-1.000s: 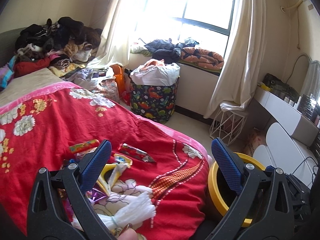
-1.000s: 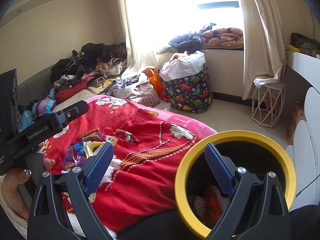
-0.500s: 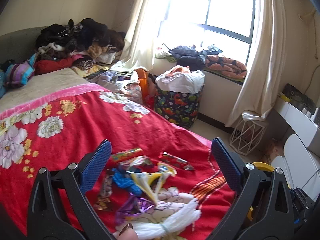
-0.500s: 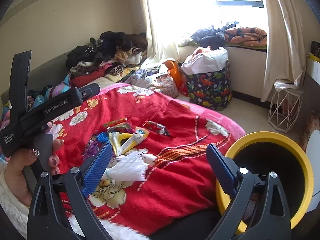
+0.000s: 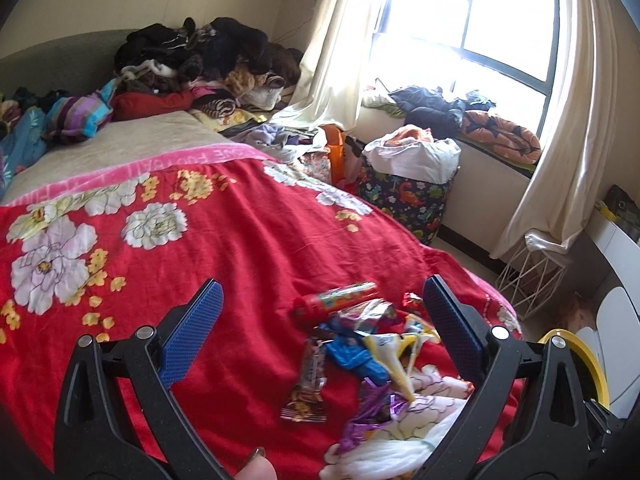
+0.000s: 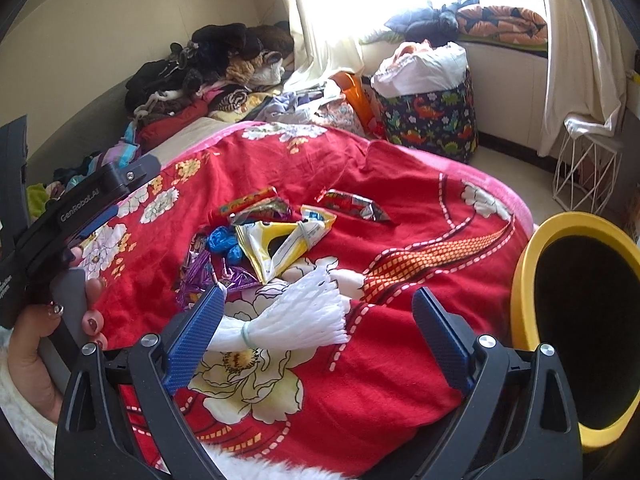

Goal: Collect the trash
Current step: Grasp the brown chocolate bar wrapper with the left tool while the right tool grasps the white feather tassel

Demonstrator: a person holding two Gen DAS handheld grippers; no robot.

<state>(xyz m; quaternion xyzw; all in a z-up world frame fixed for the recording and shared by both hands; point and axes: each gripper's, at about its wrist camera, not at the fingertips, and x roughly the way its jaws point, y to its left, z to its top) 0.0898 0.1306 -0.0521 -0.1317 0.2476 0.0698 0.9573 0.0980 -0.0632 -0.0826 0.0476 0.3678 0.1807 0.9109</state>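
A heap of wrappers lies on the red flowered blanket (image 6: 400, 208): a yellow-white packet (image 6: 280, 244), a blue crumpled bag (image 6: 224, 242), purple foil (image 6: 200, 276), a red tube (image 5: 334, 300), a brown bar wrapper (image 5: 308, 384), a red-silver wrapper (image 6: 354, 204) and a white foam net (image 6: 292, 320). My left gripper (image 5: 320, 344) is open above the heap, holding nothing; it also shows at the left of the right wrist view (image 6: 80, 208). My right gripper (image 6: 316, 340) is open, empty, astride the foam net. The yellow-rimmed bin (image 6: 576, 328) stands beside the bed at right.
Piled clothes (image 5: 200, 64) cover the bed's far end. A dinosaur-print hamper (image 5: 404, 196) and a white wire stool (image 5: 532, 272) stand on the floor by the window. A white desk (image 5: 616, 240) is at far right.
Both grippers have swung left from the yellow bin toward the wrapper heap on the blanket. Both stay open and empty.
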